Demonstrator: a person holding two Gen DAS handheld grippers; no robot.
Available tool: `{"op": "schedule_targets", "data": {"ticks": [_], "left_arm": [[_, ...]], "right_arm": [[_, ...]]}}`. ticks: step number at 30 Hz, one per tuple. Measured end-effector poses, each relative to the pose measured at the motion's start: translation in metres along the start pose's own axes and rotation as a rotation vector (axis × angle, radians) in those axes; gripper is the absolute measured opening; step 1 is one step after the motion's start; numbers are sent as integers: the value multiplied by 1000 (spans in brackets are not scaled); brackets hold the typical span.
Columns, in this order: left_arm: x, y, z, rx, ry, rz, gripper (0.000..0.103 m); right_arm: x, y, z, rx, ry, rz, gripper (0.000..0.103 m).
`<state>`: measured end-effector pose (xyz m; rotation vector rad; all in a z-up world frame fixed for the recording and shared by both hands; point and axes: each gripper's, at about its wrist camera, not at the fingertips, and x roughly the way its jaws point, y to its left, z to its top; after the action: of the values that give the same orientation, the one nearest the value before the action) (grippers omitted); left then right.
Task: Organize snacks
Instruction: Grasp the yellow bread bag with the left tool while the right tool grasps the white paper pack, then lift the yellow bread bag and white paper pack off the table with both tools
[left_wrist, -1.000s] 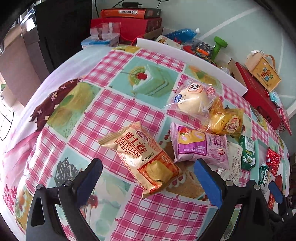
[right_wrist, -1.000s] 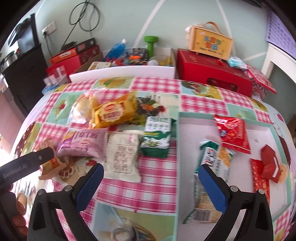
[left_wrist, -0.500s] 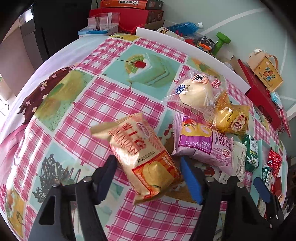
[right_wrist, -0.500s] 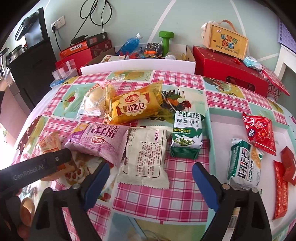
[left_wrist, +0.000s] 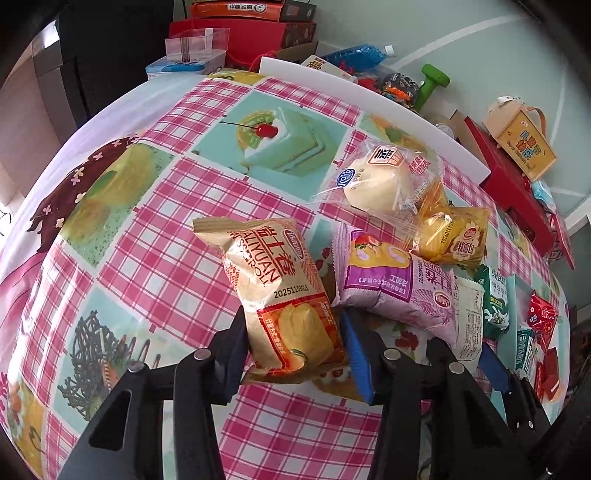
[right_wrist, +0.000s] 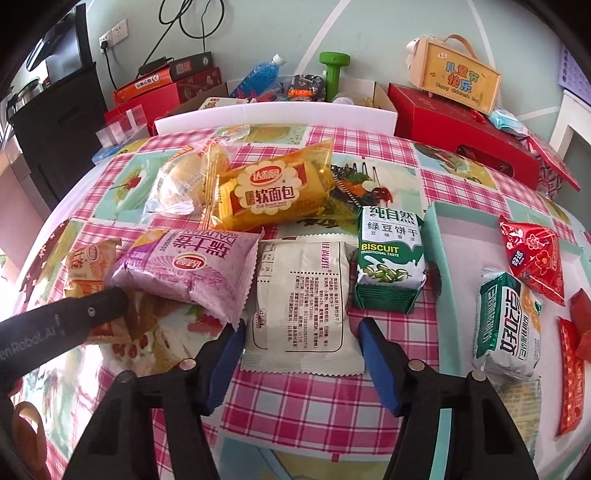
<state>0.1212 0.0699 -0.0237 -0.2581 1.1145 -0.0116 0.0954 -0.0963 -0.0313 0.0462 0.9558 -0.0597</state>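
Closing left tool (left_wrist: 293, 341) around tan roll packet (left_wrist: 284, 295), right tool (right_wrist: 301, 341) straddling white packet (right_wrist: 301, 299)

I see the tan-and-orange plastic Swiss-roll packet (left_wrist: 284, 291) lying lengthwise on the pink-checked tablecloth (left_wrist: 155, 236), its orange end nearest me, and just right of it the puffy purple plastic roll packet (right_wrist: 184, 273) overlaps the left edge of the flat white plastic packet (right_wrist: 303, 295), which lies printed back up. Behind the white packet lie the yellow soft-bread packet (right_wrist: 273, 188) and, left of that, the clear wrapper with a pale round bun (right_wrist: 184, 181). Right of the white packet stands the green-and-white biscuit pack (right_wrist: 389, 258), beside the pale teal tray (right_wrist: 439, 258) holding a green-white wafer pack (right_wrist: 508, 325) and small red sachets (right_wrist: 532, 254).
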Motion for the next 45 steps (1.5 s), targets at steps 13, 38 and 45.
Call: {"op": "schedule_targets", "data": {"ticks": [13, 38, 45], "left_arm": [[-12, 6, 0, -18, -23, 3, 47], [-47, -21, -3, 42, -72, -111, 47], [-38, -34, -9, 68, -34, -138, 47]], "right_arm": [[-5, -4, -4, -5, 23, -5, 64], [-20, -13, -19, 4, 110, 8, 64], [-22, -15, -21, 1, 119, 20, 64]]}}
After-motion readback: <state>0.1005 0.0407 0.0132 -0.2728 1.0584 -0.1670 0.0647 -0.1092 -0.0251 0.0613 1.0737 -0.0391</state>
